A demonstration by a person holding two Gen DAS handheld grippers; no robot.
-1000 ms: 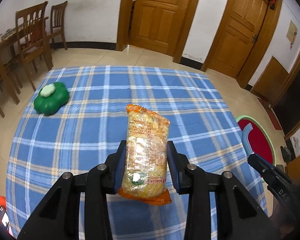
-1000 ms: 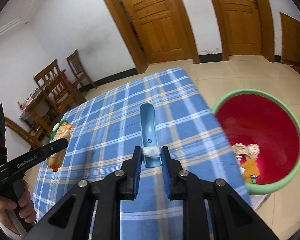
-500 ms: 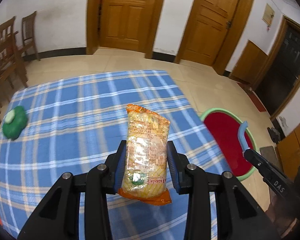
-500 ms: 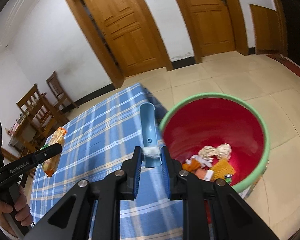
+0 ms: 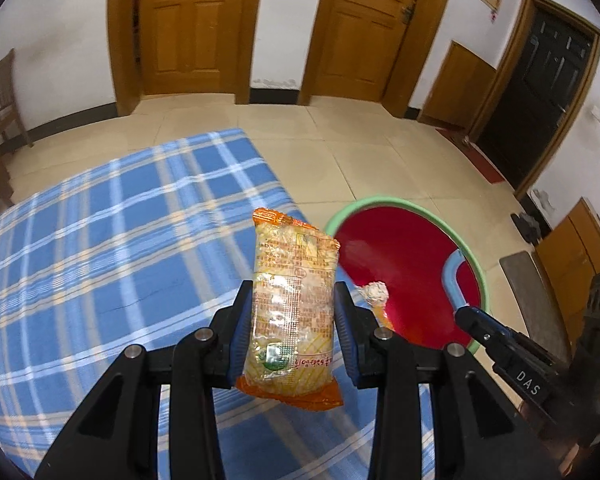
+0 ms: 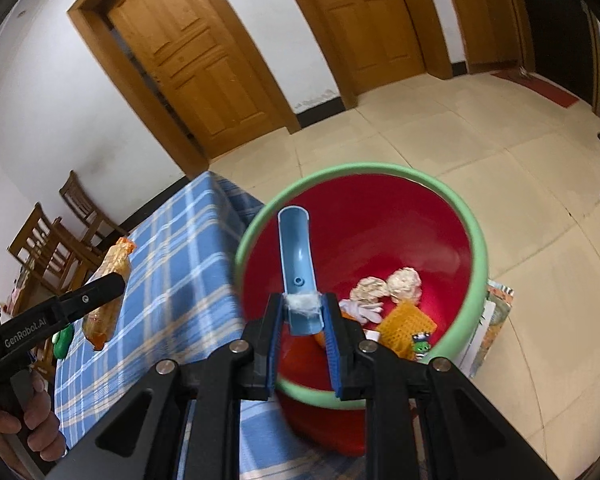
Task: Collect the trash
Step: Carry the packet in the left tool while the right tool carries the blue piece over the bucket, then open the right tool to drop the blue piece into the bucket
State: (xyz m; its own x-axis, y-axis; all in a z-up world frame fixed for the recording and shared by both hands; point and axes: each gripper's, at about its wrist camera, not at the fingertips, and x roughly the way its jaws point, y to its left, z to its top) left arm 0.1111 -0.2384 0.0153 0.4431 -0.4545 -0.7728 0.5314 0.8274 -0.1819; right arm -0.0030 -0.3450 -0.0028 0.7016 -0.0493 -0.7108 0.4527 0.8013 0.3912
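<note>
From my seat the biggest thing is the tabletop (image 5: 100, 248), blue plaid, its far corner and right edge ending just beside the bin (image 6: 476, 248), a red tub with a green rim standing on pale floor tiles. The floor beyond the bin is open up to the wooden doors (image 5: 188, 28), so I see room on that side; chairs (image 6: 56, 248) crowd the wall on the other side of the tabletop. Inside the bin lie crumpled paper balls, a white scrap and an orange mesh piece. My left gripper (image 5: 294, 332) pinches a snack packet (image 5: 292, 316) across its lower half: clear film with an orange sealed strip at each end, yellow contents showing, held upright above the tabletop's right edge, close to the bin rim. My right gripper (image 6: 304, 320) is clamped on a blue scoop (image 6: 296, 256), a curved plastic trough, with a tuft of white fluff wedged at the pinch; the scoop's open end reaches out over the bin's mouth. A hand (image 6: 24, 428) grips the left handle at the right camera's lower left.
</note>
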